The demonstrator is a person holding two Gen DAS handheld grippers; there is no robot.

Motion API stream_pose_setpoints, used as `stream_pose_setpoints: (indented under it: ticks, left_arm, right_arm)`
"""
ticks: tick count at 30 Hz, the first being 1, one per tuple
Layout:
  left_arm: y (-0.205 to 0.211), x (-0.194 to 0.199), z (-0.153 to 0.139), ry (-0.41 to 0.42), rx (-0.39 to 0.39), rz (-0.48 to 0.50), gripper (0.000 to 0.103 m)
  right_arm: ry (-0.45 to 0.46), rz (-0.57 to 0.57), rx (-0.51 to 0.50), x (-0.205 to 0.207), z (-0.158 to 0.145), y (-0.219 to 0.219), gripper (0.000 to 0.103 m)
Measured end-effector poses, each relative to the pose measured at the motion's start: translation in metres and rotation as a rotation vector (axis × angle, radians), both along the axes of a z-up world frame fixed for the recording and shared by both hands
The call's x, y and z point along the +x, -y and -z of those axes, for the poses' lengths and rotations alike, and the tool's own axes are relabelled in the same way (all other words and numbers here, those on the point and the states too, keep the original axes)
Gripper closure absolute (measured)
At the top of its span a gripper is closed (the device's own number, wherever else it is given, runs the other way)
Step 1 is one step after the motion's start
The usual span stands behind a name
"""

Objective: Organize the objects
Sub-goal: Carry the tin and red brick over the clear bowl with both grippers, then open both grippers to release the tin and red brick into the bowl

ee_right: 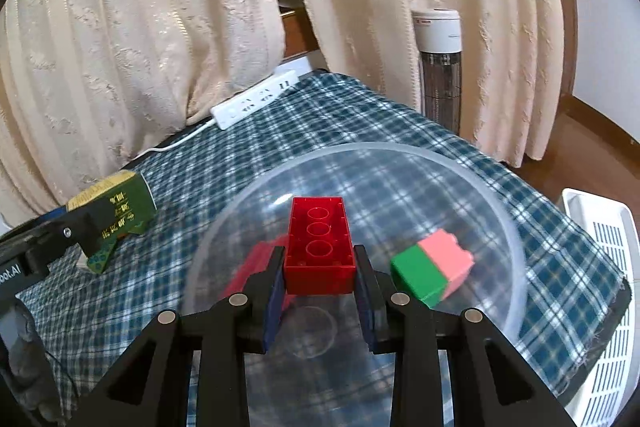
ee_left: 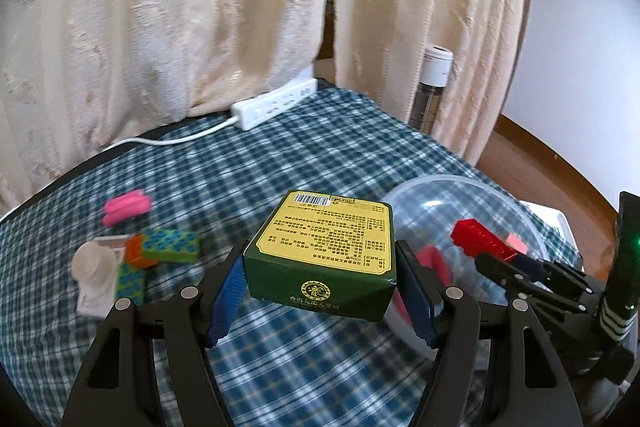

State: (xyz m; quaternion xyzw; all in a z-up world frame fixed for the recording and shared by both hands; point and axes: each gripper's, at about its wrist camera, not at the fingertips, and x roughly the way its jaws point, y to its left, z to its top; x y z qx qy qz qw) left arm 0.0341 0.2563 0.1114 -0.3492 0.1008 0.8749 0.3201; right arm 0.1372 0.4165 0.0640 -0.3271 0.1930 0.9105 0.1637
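Checked cloth covered your tabletop before cream curtains. Your left gripper pinched the green box aloft; your right gripper pinched the red brick over the clear bowl.

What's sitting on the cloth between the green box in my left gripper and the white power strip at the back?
Nothing: in the left wrist view, only bare plaid cloth runs from the green box to the power strip.
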Motion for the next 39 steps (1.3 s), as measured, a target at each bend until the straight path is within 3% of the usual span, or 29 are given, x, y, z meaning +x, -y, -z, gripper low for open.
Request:
stream_pose_setpoints:
  ticks: [12,25,32,39]
  left_arm:
    - [-0.058,0.000,0.013,0.057,-0.017,0.118,0.032]
    - [-0.083,-0.007,0.024,0.178,0.040,0.206,0.030]
    - [-0.073,-0.013,0.025,0.204,0.057,0.159,0.028]
    - [-0.060,-0.013,0.025,0.177,0.038,0.117,0.028]
  right_arm:
    - [0.013,-0.009,-0.023,0.005,0.007,-0.015,0.069]
    - [-0.004,0.003,-0.061,0.008,0.008,-0.025,0.067]
    - [-0.010,0.008,-0.066,0.009,0.007,-0.026,0.066]
    - [-0.017,0.002,-0.067,0.010,0.005,-0.023,0.065]
